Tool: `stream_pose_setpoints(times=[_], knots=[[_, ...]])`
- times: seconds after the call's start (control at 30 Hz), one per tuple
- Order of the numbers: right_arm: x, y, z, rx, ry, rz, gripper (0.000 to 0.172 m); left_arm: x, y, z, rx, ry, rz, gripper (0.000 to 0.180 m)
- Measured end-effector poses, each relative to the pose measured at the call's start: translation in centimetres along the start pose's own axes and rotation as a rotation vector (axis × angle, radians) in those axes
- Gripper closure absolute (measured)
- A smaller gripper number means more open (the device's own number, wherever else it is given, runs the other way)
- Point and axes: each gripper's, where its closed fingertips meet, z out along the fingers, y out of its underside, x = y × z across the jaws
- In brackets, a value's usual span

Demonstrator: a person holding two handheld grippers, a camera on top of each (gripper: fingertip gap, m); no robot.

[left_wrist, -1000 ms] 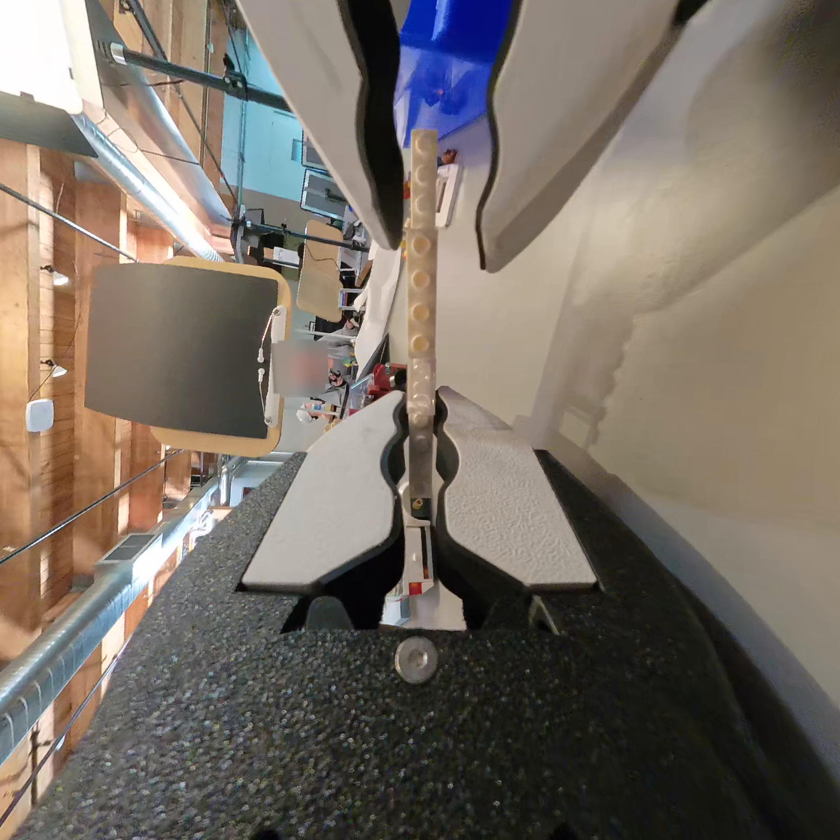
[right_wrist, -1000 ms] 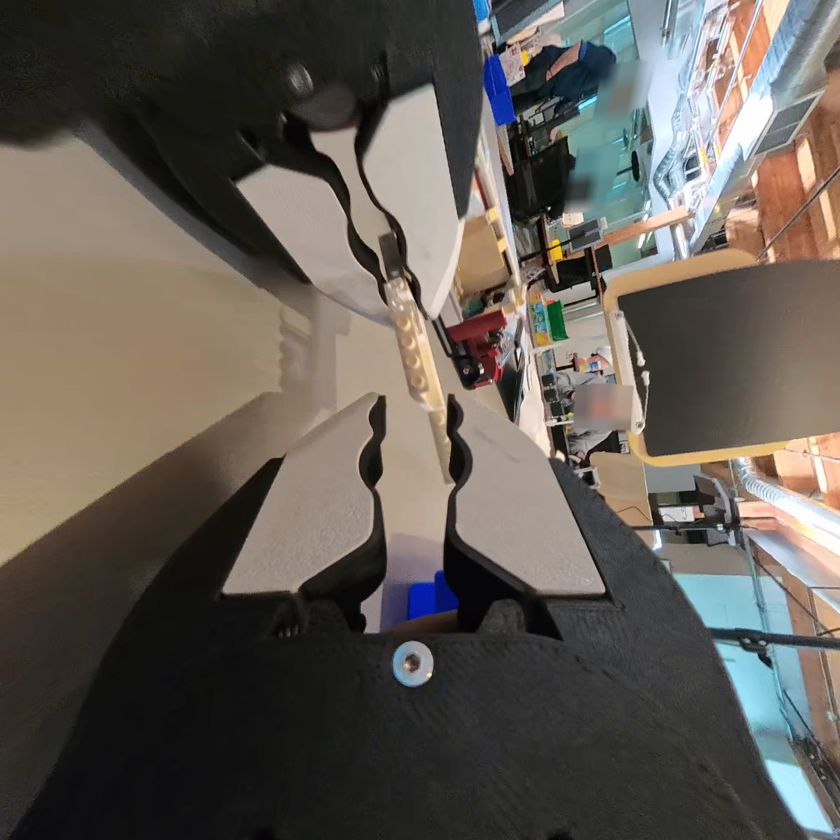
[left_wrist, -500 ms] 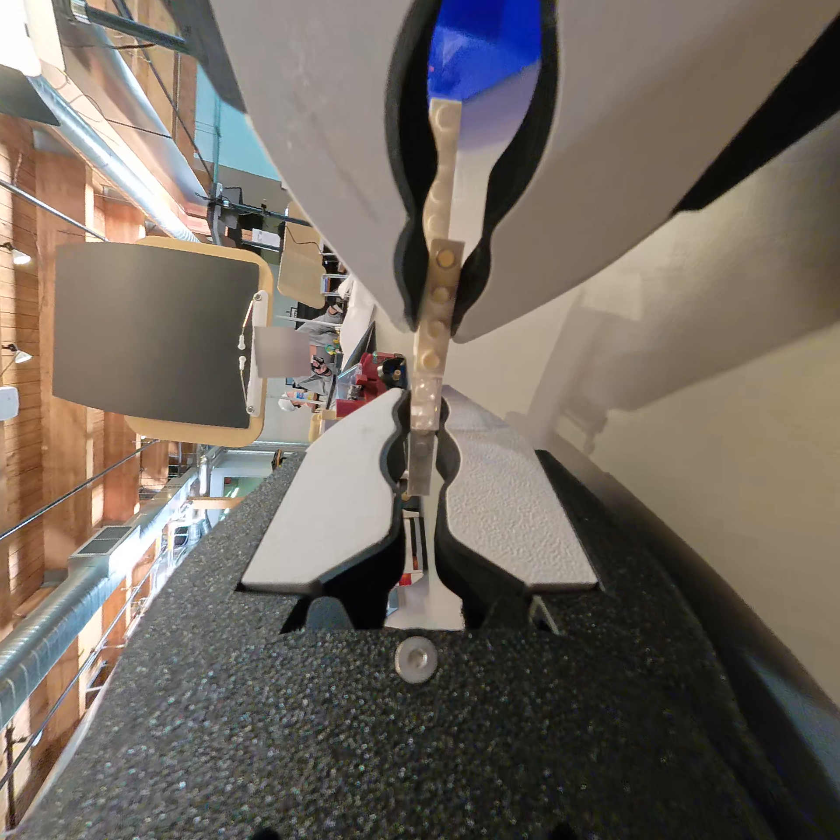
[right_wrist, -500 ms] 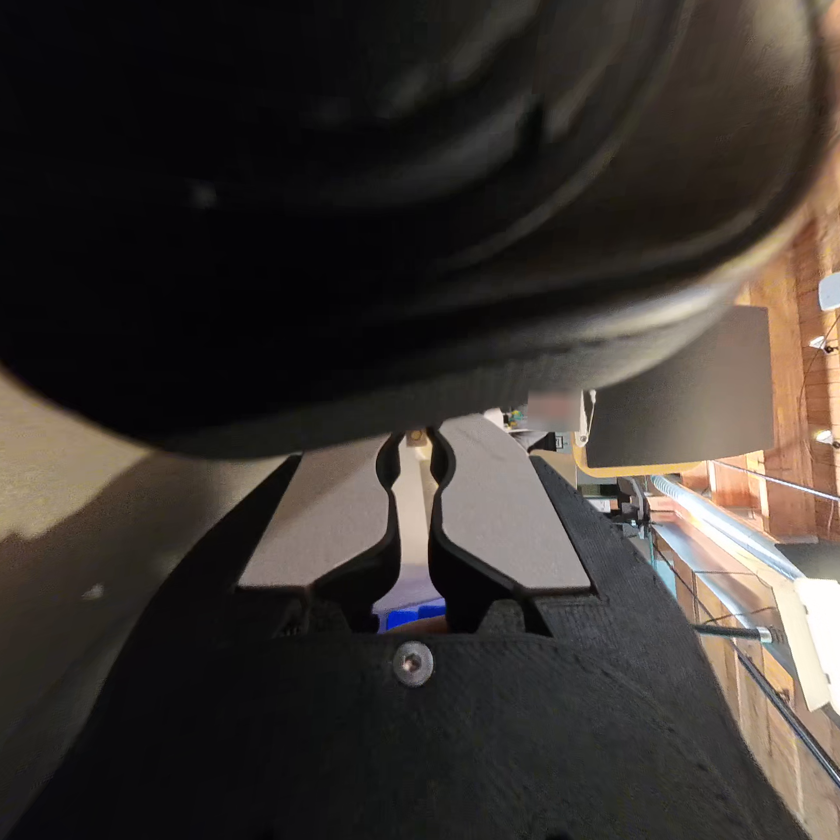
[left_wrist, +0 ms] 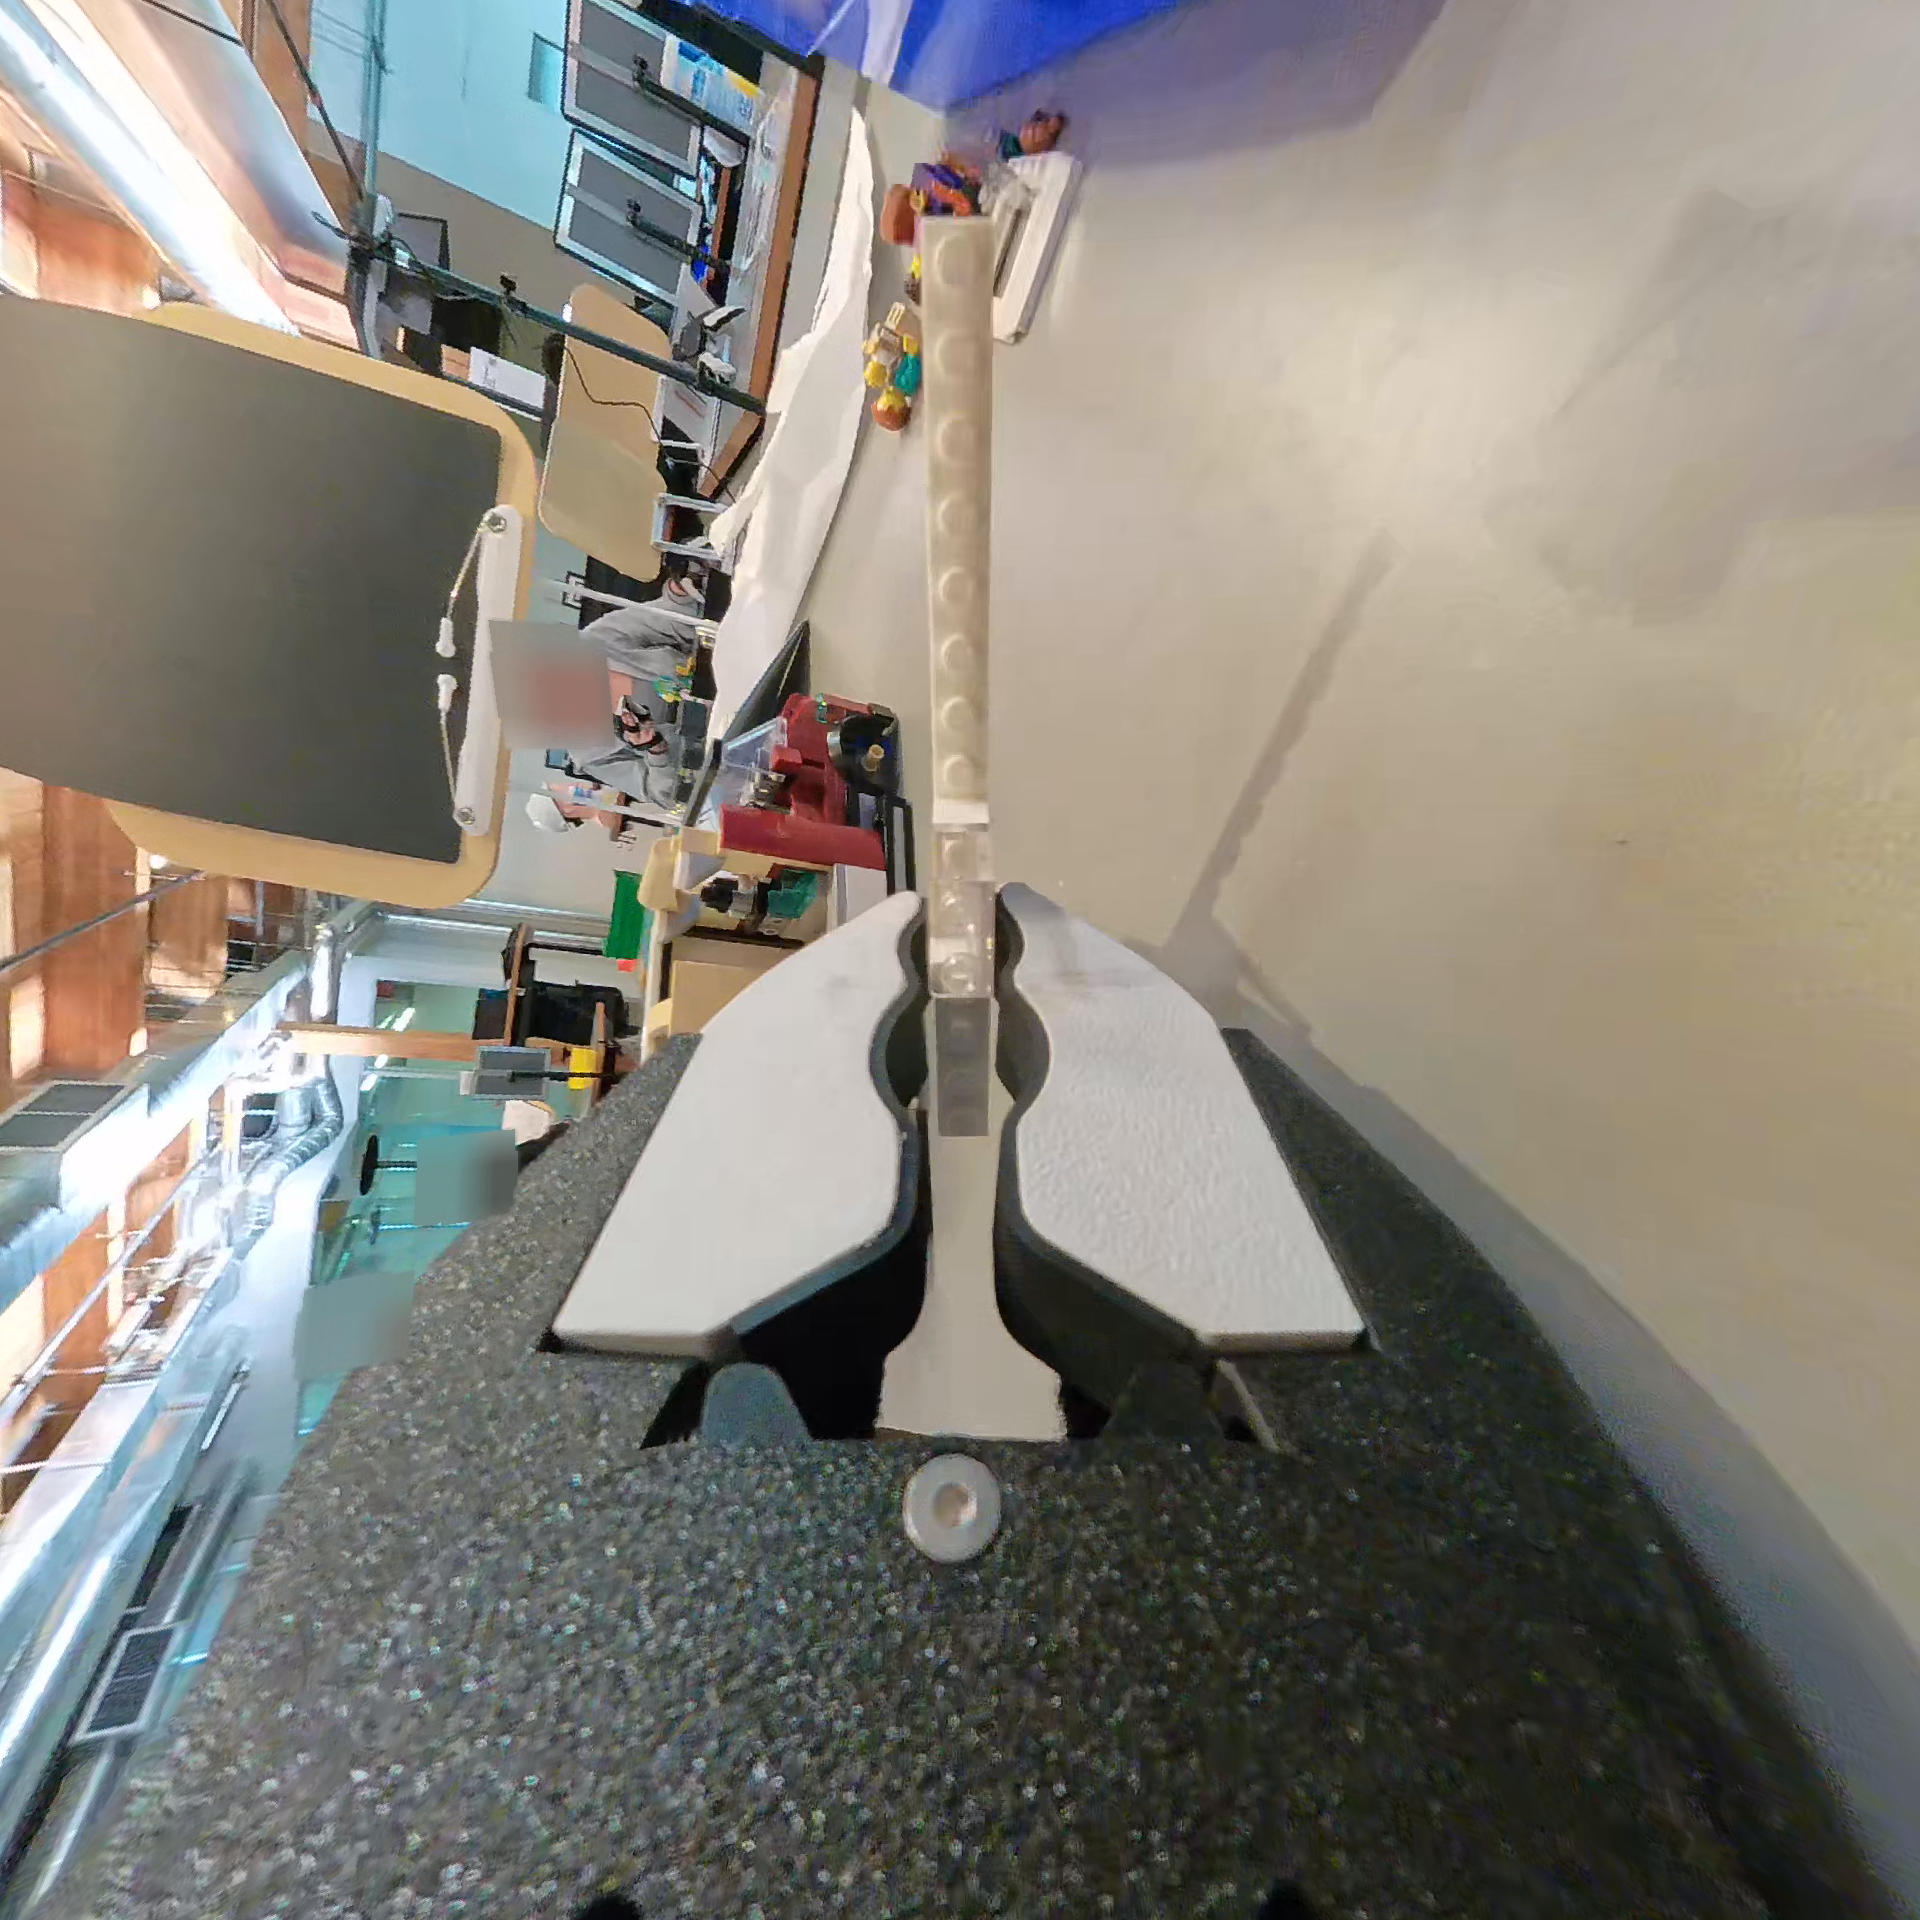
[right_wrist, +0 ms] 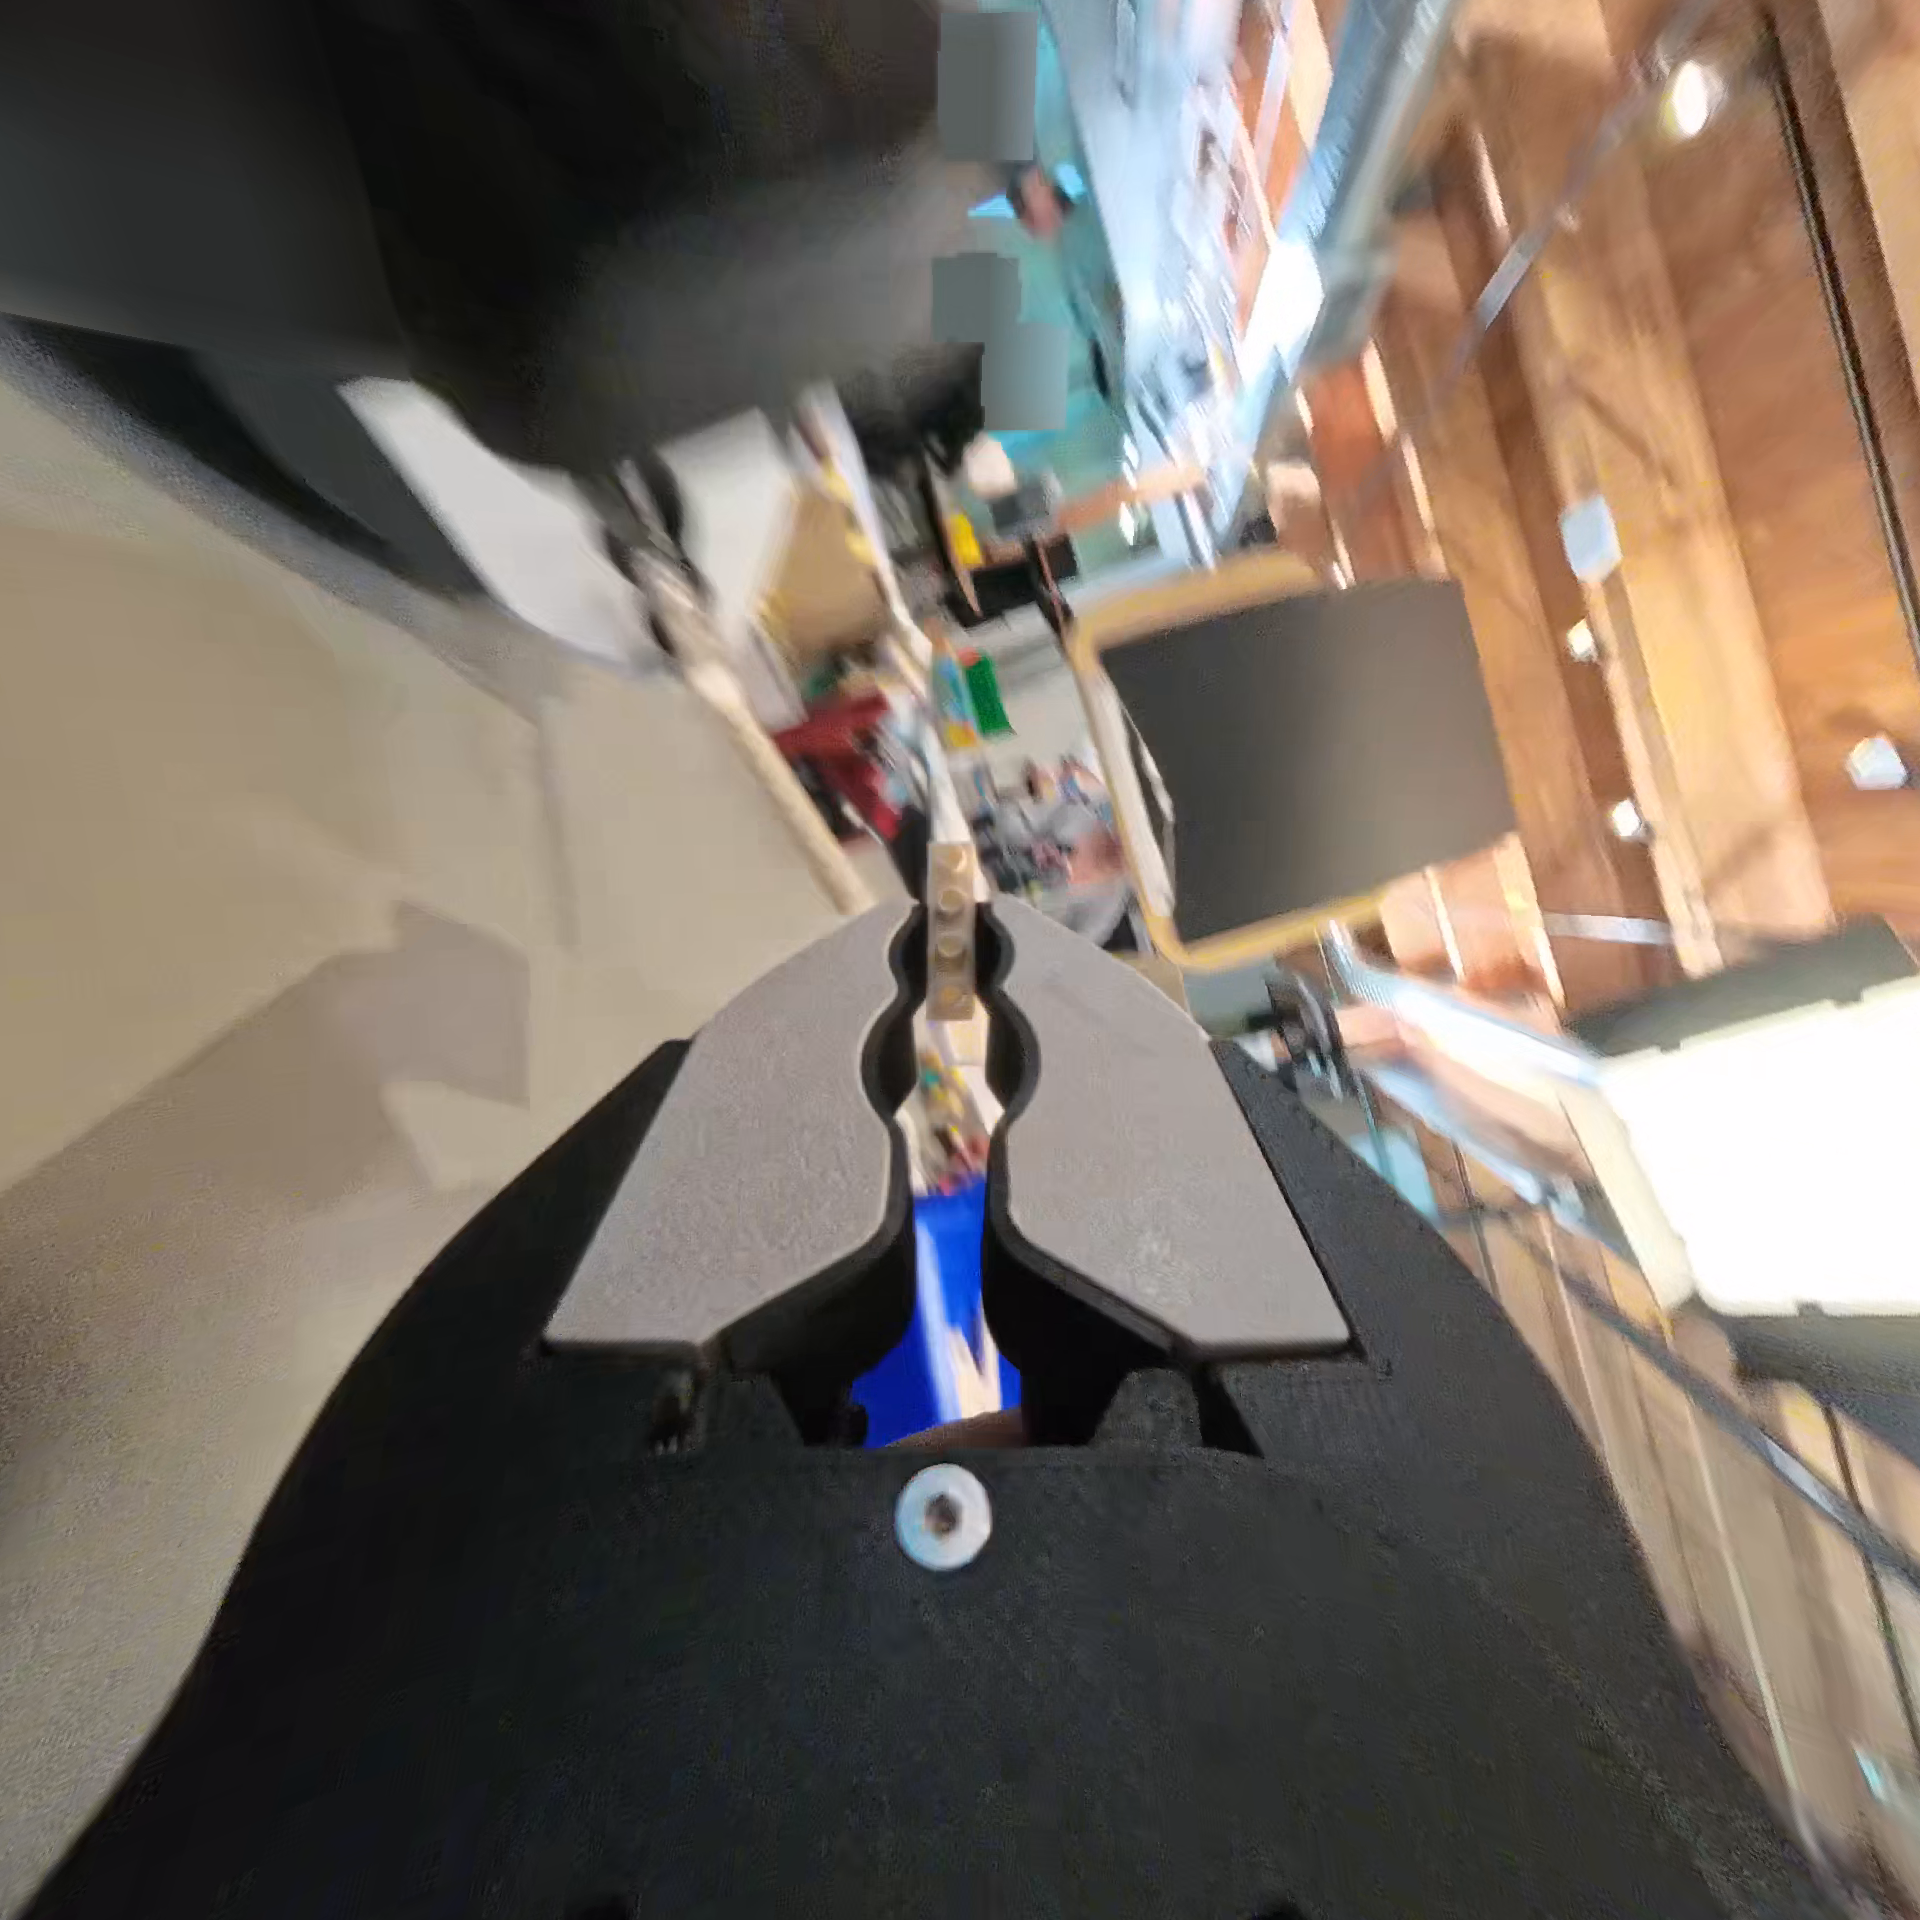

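In the left wrist view my left gripper (left_wrist: pixel 961 925) is shut on a clear studded plate (left_wrist: pixel 958 862). A long cream studded plate (left_wrist: pixel 958 499) is joined to the clear plate and sticks straight out ahead over the cream table (left_wrist: pixel 1455 623). In the right wrist view my right gripper (right_wrist: pixel 951 925) is shut on a short tan studded plate (right_wrist: pixel 951 951), held edge-on between the fingertips. This view is blurred. The left gripper (right_wrist: pixel 665 582) shows at the upper left with the long plate (right_wrist: pixel 790 800) pointing towards me, apart from the tan plate.
A blue bin (left_wrist: pixel 987 42), a white tray (left_wrist: pixel 1029 249) and small coloured toy figures (left_wrist: pixel 899 364) lie at the far end of the table. A dark red brick model (left_wrist: pixel 800 790) stands at the table's edge. A black wood-rimmed panel (left_wrist: pixel 229 582) and a seated person are beyond. Left tips to right tips: about 11 cm.
My right gripper closed on the short tan plate sitting on the long plate, then drew back with it and left the left wrist view. My left gripper kept its hold throughout.
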Motion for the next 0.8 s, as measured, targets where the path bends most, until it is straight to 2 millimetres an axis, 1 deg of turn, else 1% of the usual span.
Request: stream_pose_setpoints(times=[0.07,0.1,0.13,0.17,0.2,0.23,0.27,0.3,0.33,0.4,0.47,0.53,0.57,0.6,0.63,0.67,0.7,0.8], knots=[[3.1,4.2,-0.4,-0.154,0.082,0.044,0.164,0.2,-0.1,0.1,0.001,0.011,-0.003,0.172],[4.2,6.6,-0.6,-0.242,0.1,0.07,0.164,0.3,-0.1,0.1,-0.003,0.012,0.007,0.172],[4.7,8.8,-0.8,-0.325,0.093,0.101,0.163,0.4,-0.1,0.2,-0.006,0.013,0.016,0.172],[5.0,10.6,-1.0,-0.392,0.075,0.126,0.154,0.4,-0.2,0.2,-0.007,0.012,0.021,0.172],[5.1,11.7,-1.1,-0.432,0.062,0.138,0.146,0.4,-0.2,0.2,-0.007,0.012,0.021,0.172],[4.9,12.0,-1.1,-0.437,0.045,0.133,0.143,0.5,-0.2,0.2,-0.007,0.012,0.019,0.172],[4.8,11.6,-1.1,-0.417,0.039,0.118,0.142,0.4,-0.2,0.2,-0.008,0.011,0.02,0.172],[4.7,10.6,-0.9,-0.38,0.038,0.105,0.142,0.4,-0.3,0.2,-0.009,0.009,0.021,0.172],[4.1,9.0,-0.7,-0.32,0.021,0.089,0.143,0.5,-0.3,0.2,-0.007,0.01,0.019,0.172],[2.5,5.1,-0.3,-0.175,-0.023,0.034,0.145,0.6,-0.7,0.2,0.012,0.018,0.012,0.172],[0.2,1.8,0.3,-0.058,-0.107,-0.005,0.145,0.7,-1.1,0.0,0.038,0.021,0.01,0.172],[-1.8,-0.2,1.0,-0.012,-0.175,-0.027,0.145,0.8,-1.5,-0.1,0.058,0.027,0.01,0.172],[-2.4,-0.6,1.6,-0.015,-0.191,-0.036,0.145,0.9,-1.6,-0.2,0.071,0.031,0.009,0.172],[-2.8,-0.6,2.1,-0.039,-0.195,-0.045,0.145,0.9,-1.8,-0.3,0.087,0.035,0.008,0.172],[-3.3,-0.3,2.7,-0.068,-0.209,-0.061,0.145,1.0,-2.1,-0.5,0.106,0.039,0.002,0.172],[-3.7,0.0,3.0,-0.092,-0.228,-0.074,0.15,1.0,-2.3,-0.6,0.125,0.044,-0.007,0.172],[-4.0,0.0,3.2,-0.085,-0.243,-0.065,0.158,1.0,-2.2,-0.6,0.125,0.047,-0.018,0.172],[-4.2,0.5,3.4,-0.087,-0.276,-0.031,0.162,0.6,-2.4,-0.9,0.159,0.041,-0.056,0.169]])
